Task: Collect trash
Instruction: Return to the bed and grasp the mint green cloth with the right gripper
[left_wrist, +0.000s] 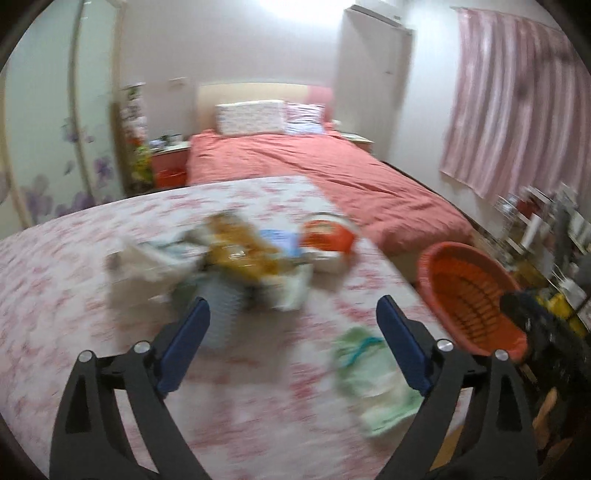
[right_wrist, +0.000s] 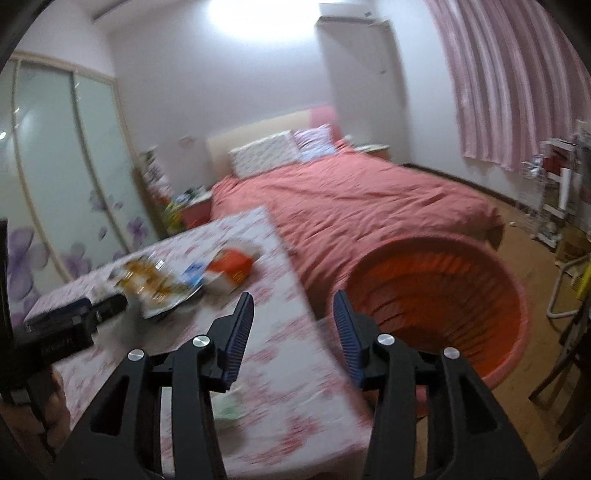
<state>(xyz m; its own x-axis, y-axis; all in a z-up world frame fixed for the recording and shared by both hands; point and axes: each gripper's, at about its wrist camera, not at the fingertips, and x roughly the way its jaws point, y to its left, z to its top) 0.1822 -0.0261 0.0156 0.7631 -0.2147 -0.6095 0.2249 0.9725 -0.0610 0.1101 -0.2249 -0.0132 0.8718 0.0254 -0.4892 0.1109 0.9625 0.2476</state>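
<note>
Green wrapper (left_wrist: 373, 380) btwn left tongs (left_wrist: 293, 314)

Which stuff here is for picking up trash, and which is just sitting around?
For the job:
- pile of wrappers on the table
- green wrapper near the table edge
- orange basket
- left gripper, right gripper, both open

Just around:
- bed
- pink curtain
- wardrobe

Red-covered bed (left_wrist: 325, 166), pink curtain (left_wrist: 517, 107), frosted floral wardrobe (right_wrist: 62, 177)
</note>
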